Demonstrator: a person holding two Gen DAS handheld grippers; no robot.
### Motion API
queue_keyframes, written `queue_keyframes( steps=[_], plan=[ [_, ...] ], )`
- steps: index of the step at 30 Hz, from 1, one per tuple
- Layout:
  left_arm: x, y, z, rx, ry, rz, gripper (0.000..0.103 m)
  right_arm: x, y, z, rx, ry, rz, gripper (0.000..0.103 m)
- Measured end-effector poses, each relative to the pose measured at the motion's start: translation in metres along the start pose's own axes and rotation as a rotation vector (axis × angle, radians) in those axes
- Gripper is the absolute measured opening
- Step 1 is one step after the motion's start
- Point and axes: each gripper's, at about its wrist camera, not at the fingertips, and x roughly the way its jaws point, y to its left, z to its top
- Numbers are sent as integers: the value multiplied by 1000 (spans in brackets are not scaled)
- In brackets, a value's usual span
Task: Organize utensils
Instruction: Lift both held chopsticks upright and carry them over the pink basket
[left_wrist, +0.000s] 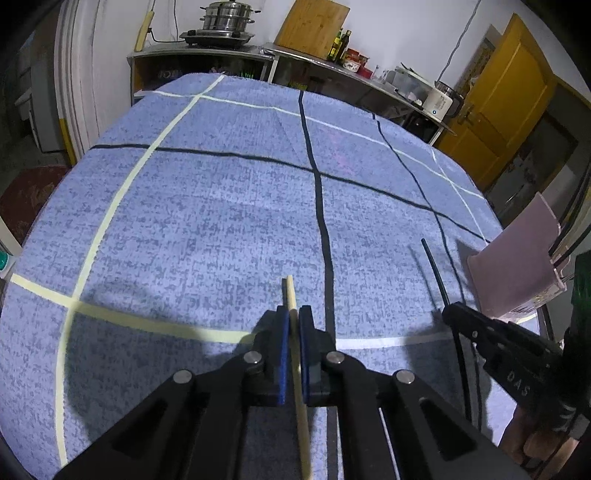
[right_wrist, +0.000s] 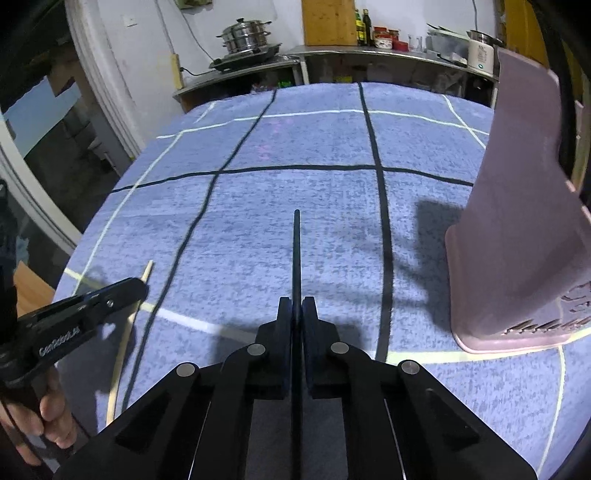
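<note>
Pink utensil holder (right_wrist: 517, 221) stands right of both chopstick-clamping tools.

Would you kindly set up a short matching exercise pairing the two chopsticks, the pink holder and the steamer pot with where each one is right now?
Things:
1. light wooden chopstick
2. black chopstick
3. pink utensil holder
4. steel steamer pot

Places:
A. standing on the blue tablecloth, at the right
B. clamped in the left gripper
C. on the counter at the back
D. clamped in the right gripper

Pairs: 1-B, 2-D, 3-A, 4-C
</note>
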Motion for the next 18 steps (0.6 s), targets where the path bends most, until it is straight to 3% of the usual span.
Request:
queue_keyframes(
  steps=[18],
  plan=[
    [-84,-21,21,38,-136,-88,5,-63,18,2,-48,-125,53,5]
  ],
)
